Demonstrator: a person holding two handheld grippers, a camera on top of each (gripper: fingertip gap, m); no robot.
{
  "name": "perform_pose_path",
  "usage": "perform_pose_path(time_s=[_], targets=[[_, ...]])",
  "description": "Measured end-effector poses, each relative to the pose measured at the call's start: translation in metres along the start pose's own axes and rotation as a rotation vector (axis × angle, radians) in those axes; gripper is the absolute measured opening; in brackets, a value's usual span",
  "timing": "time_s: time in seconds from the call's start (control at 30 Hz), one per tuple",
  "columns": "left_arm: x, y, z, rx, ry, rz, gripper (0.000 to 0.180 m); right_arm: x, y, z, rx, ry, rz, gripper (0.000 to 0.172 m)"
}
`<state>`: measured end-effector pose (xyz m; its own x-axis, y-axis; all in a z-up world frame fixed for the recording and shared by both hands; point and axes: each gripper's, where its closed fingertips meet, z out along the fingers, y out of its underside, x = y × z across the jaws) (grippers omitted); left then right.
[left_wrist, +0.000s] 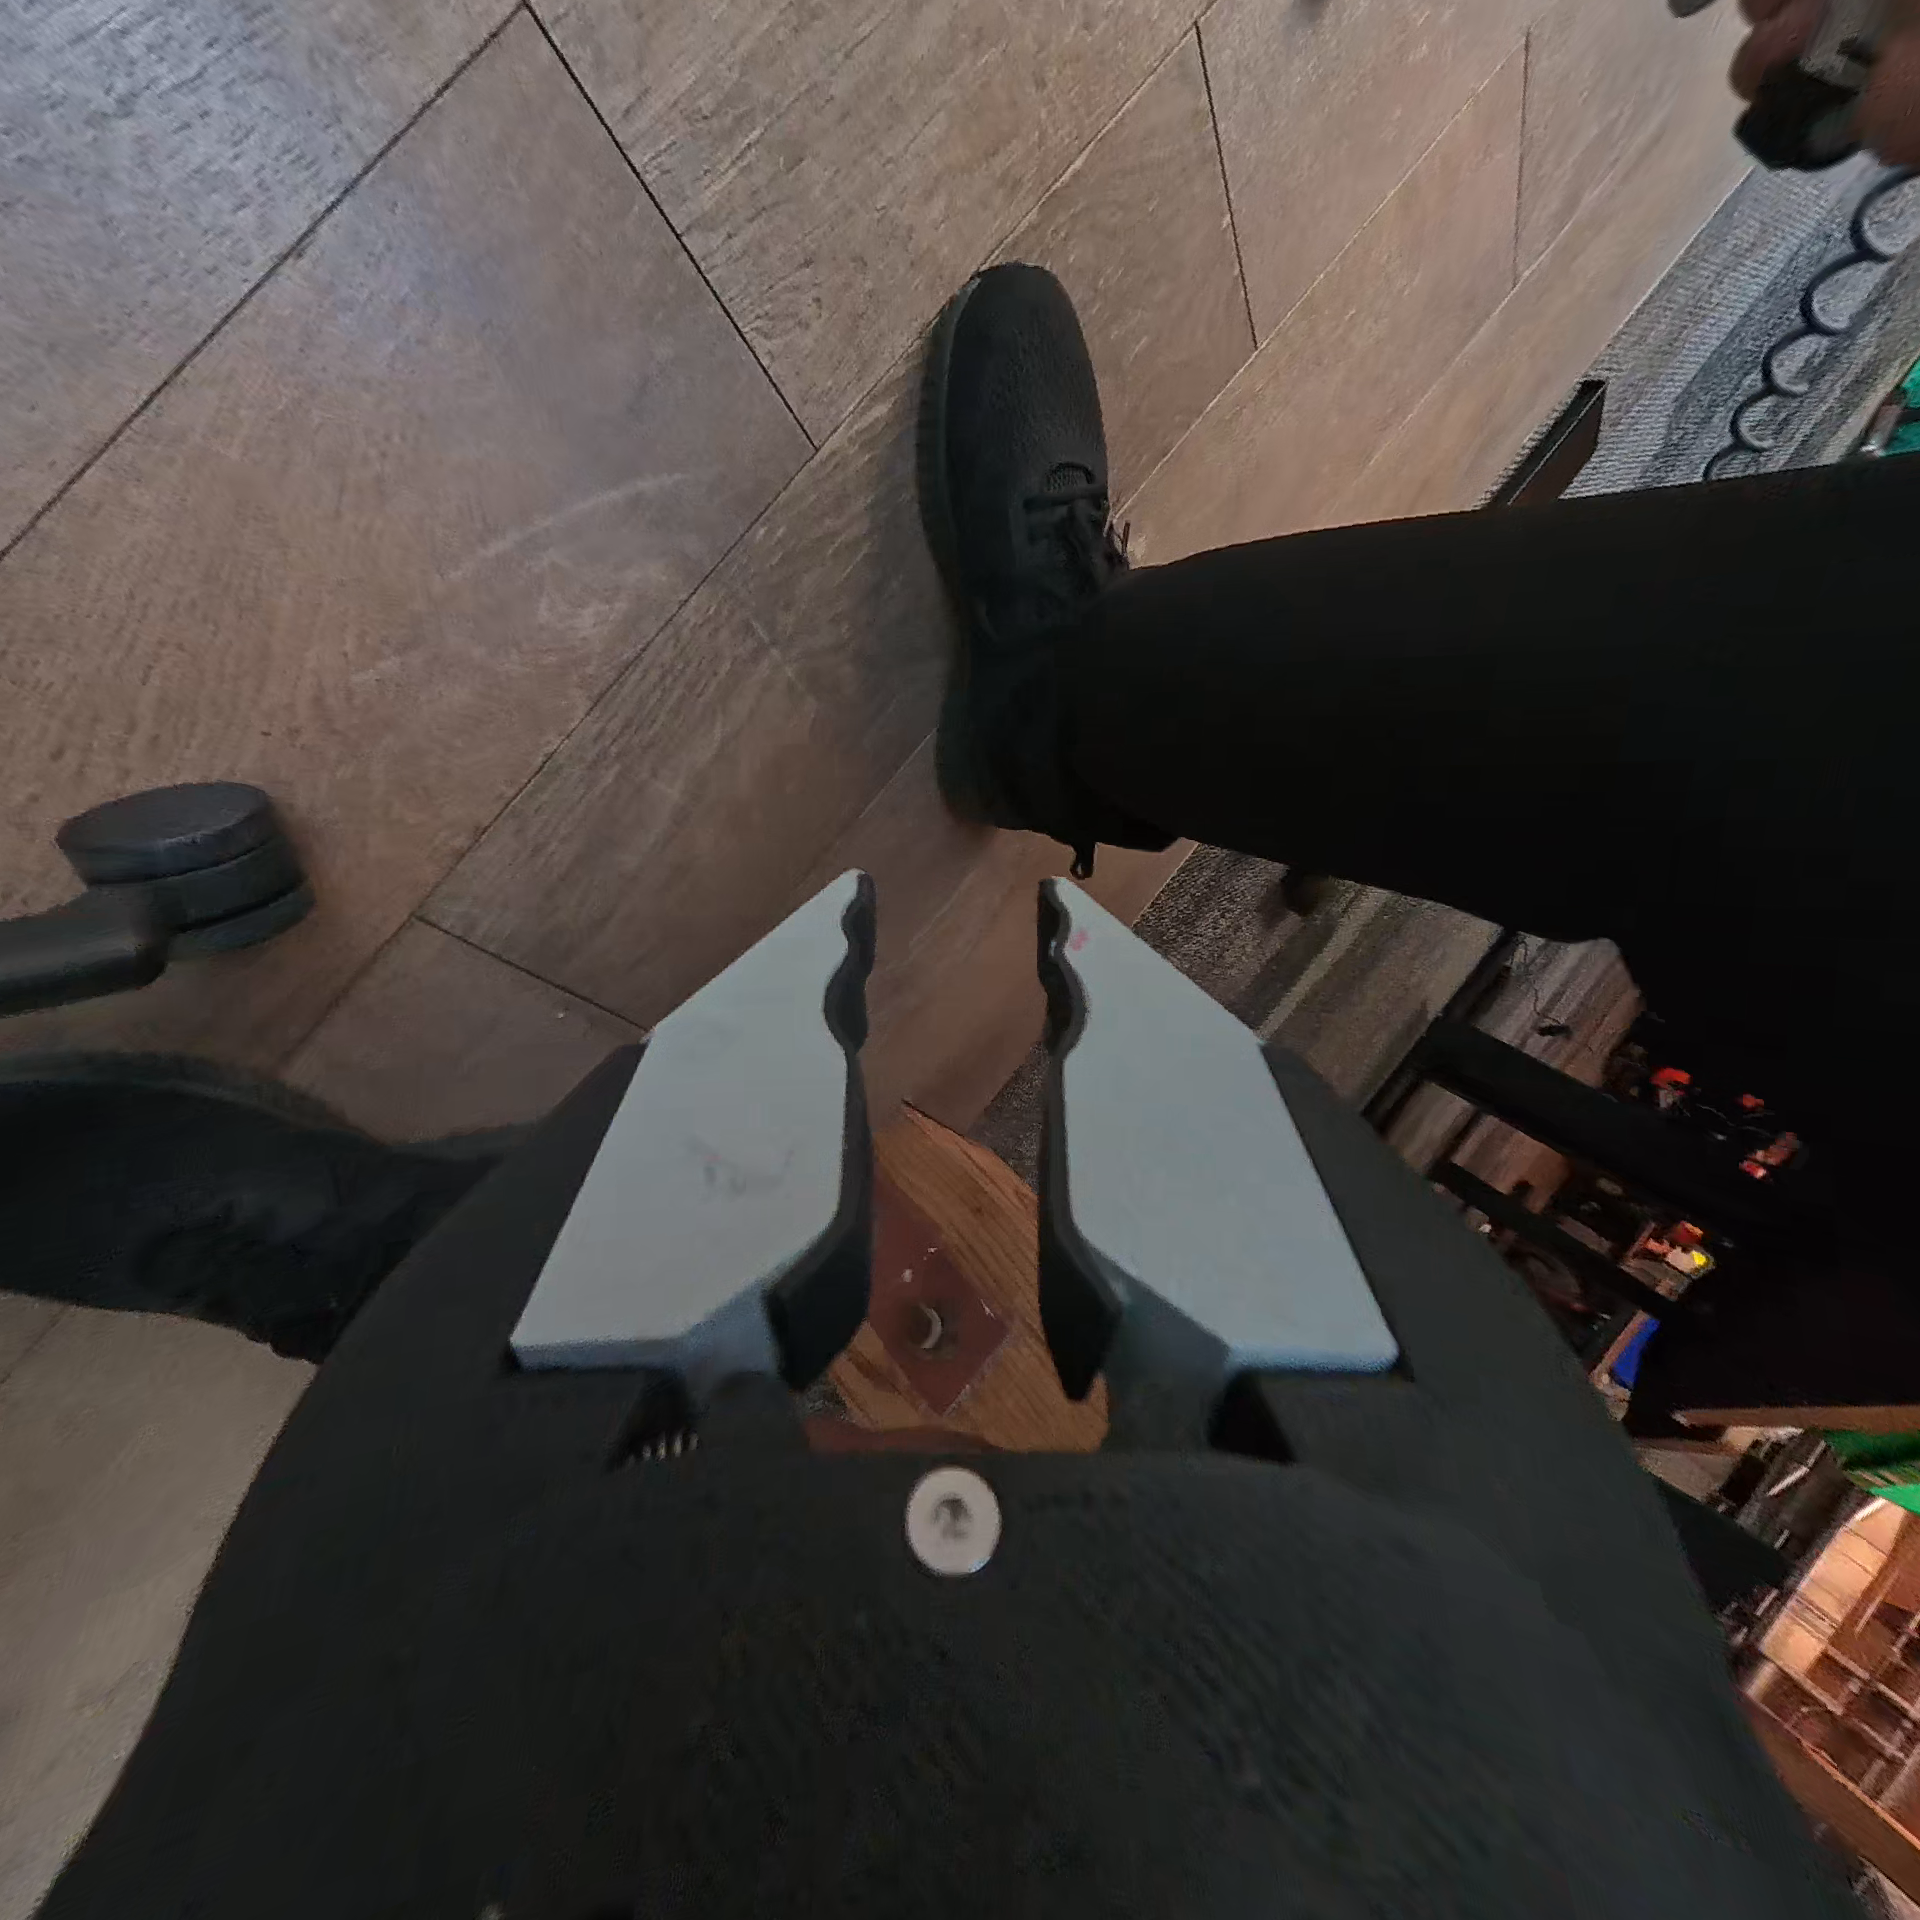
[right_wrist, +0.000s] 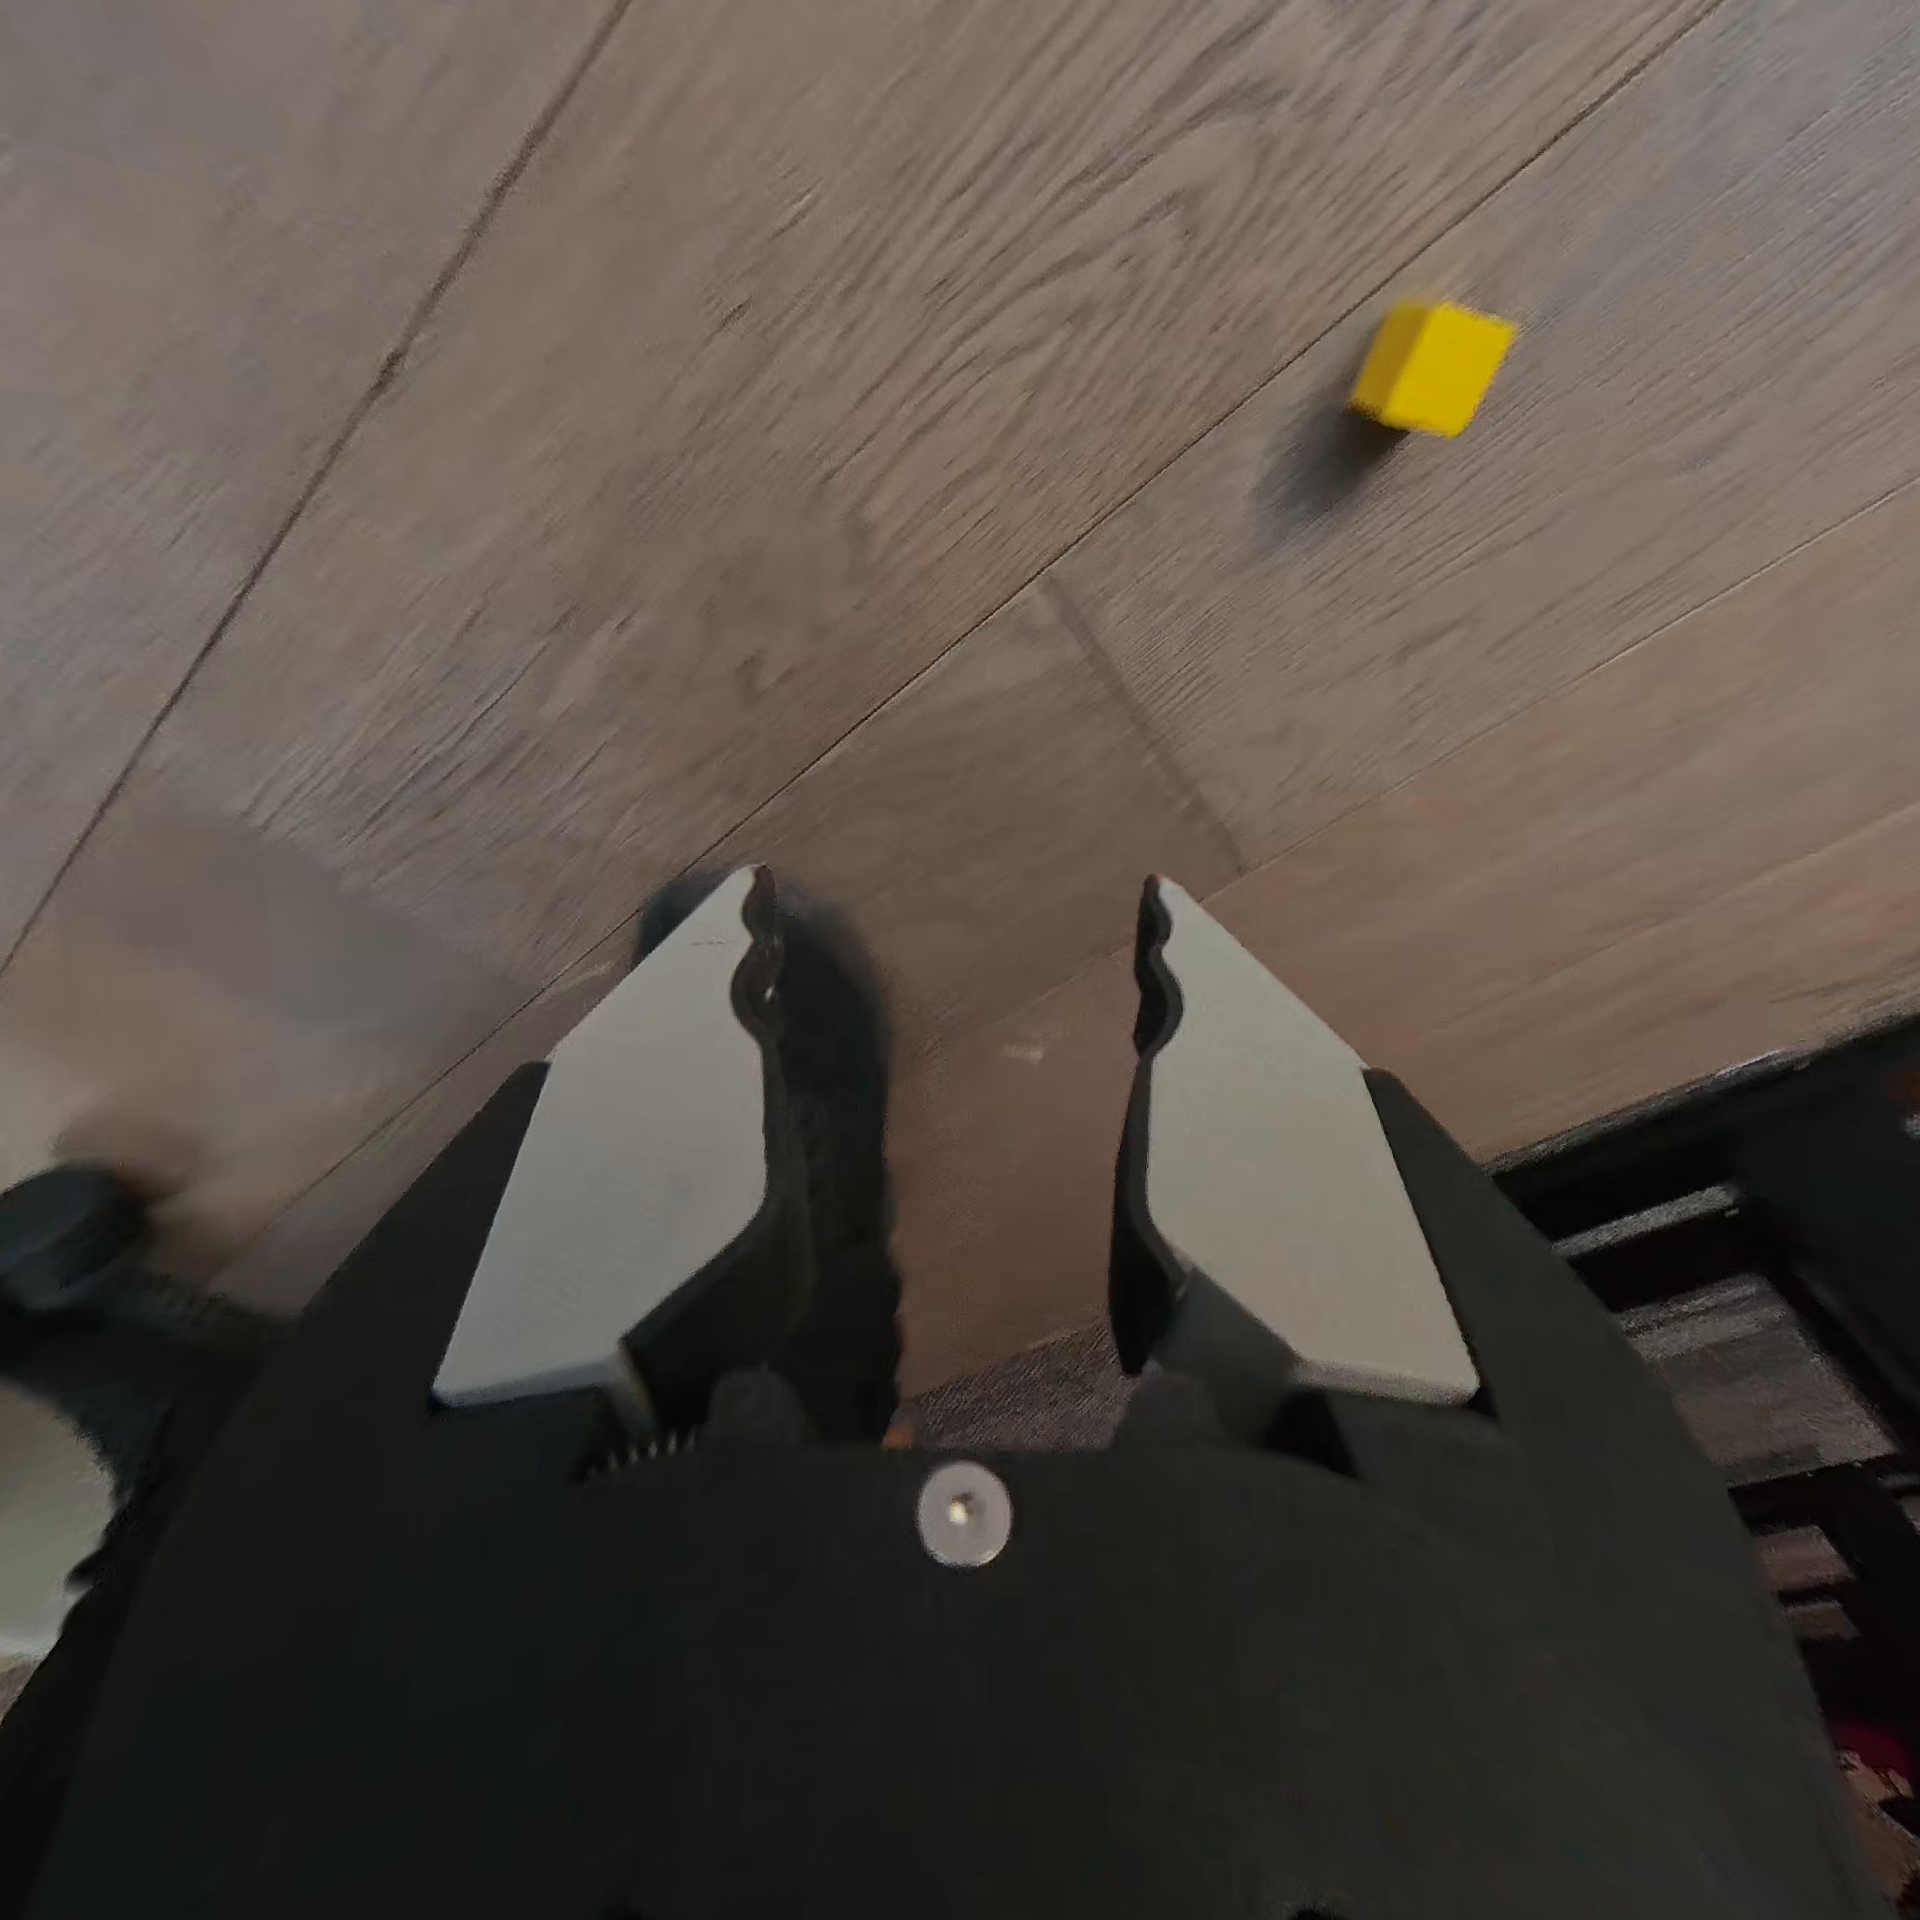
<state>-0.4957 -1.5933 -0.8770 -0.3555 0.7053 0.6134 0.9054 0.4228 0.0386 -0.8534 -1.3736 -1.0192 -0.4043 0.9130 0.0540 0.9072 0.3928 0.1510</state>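
Observation:
My right gripper (right_wrist: 951, 883) is open wide with nothing between its pads, and it points down at a wood-plank floor (right_wrist: 727, 416). A small yellow cube (right_wrist: 1432, 369) is up and to the right of it, well clear of the fingers, with a blurred shadow just below-left of it. My left gripper (left_wrist: 956, 894) is open too, with bare floor (left_wrist: 416, 468) showing between its fingertips. It hangs close to a person's black shoe (left_wrist: 1023, 468) and black trouser leg (left_wrist: 1455, 707). A wooden piece with a brown plate and a bolt (left_wrist: 925, 1320) shows low between the left fingers.
A black chair caster (left_wrist: 182, 862) stands on the floor at the left, and one also shows in the right wrist view (right_wrist: 62, 1226). A grey patterned rug (left_wrist: 1766, 312) lies at the right. A hand with a dark device (left_wrist: 1818, 94) is at the top right. A dark shoe (right_wrist: 831, 1143) lies under the right gripper's left finger. The tips of one gripper are about 45 centimetres away from the tips of the other. The right tips stand about 20 centimetres off the small yellow cube (right_wrist: 1432, 369).

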Motion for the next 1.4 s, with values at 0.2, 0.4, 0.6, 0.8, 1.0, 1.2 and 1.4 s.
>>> perform_pose_path(time_s=[0.2, 0.4, 0.6, 0.8, 1.0, 1.2, 1.4], targets=[[-0.023, 0.008, -0.013, -0.126, -0.064, 0.0, 0.024, 0.096, -0.065, 0.075, -0.026, 0.022, 0.062, 0.058], [-0.024, -0.022, -0.018, -0.159, -0.081, 0.024, 0.023, 0.131, -0.09, 0.136, -0.099, 0.097, 0.014, 0.044], [-0.008, -0.023, -0.013, -0.153, -0.035, 0.11, 0.017, 0.129, -0.079, 0.15, -0.12, 0.072, 0.054, 0.023], [-0.013, -0.006, -0.015, -0.186, 0.009, 0.044, 0.011, 0.071, -0.064, 0.136, -0.086, 0.025, -0.03, 0.023], [0.032, -0.013, -0.018, -0.112, 0.08, 0.145, 0.009, -0.036, 0.002, 0.063, -0.025, -0.135, 0.03, 0.023], [0.058, 0.024, -0.034, -0.117, -0.022, 0.256, 0.006, -0.177, 0.105, -0.119, 0.002, -0.285, -0.103, 0.023], [0.063, 0.064, -0.164, -0.267, -0.135, 0.48, 0.007, -0.246, 0.2, -0.332, 0.056, -0.392, -0.425, 0.023]])
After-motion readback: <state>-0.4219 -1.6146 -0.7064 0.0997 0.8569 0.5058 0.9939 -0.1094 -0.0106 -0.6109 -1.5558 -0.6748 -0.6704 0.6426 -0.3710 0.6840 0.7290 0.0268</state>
